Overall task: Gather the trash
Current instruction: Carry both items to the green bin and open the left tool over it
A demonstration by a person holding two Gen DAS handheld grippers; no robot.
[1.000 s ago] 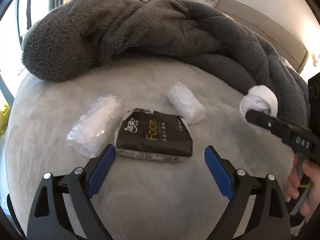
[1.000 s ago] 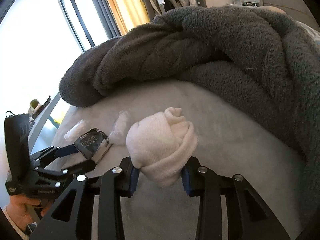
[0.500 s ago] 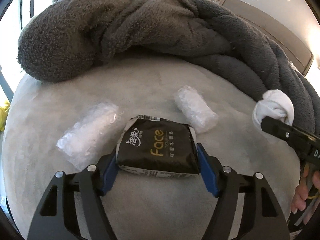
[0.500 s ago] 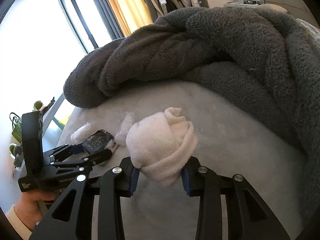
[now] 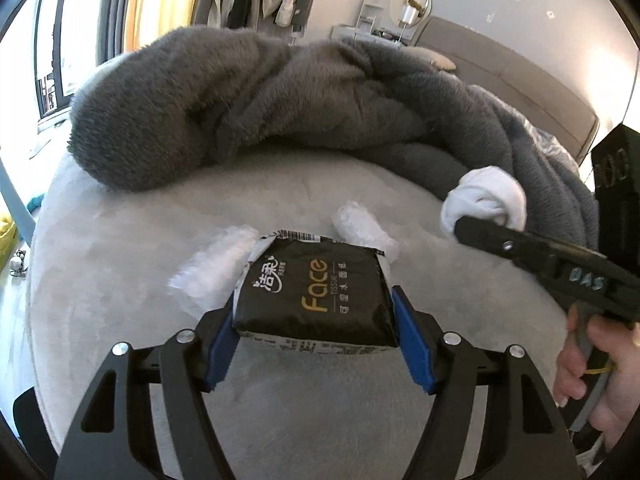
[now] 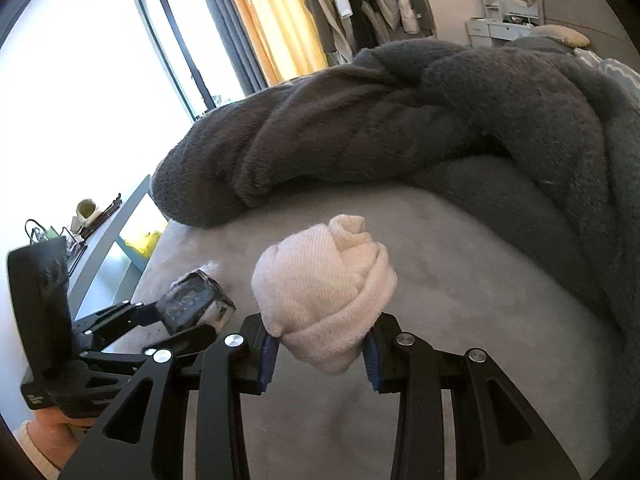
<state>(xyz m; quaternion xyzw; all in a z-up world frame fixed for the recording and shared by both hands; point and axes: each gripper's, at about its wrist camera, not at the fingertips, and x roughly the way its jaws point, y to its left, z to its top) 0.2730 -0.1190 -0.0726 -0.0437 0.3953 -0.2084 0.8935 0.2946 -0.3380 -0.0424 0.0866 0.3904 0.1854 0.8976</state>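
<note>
**A:** Tissue pack (image 5: 316, 292) is clamped in my left gripper (image 5: 312, 340), blue pads pressing on its two short ends. It looks clear of the grey bed (image 5: 120, 280) now, just above the two clear plastic wads (image 5: 216, 264).

**B:** why grab it end to end?

**A:** It's a flat slab, so I'd guess squeezing the ends keeps it level and stops it folding. Long axis runs straight across between my fingers, printed face up, barcode edge pointing away toward the dark fleece blanket (image 5: 240, 100).

**B:** and the other hand?

**A:** Right gripper (image 6: 320, 354) has its jaws narrow, pinching a rolled white sock (image 6: 324, 292) by its lower end, roll poking up and forward. Held off the bed too, near the blanket. Both full, so I reckon a bin comes next, but none's in view.
</note>
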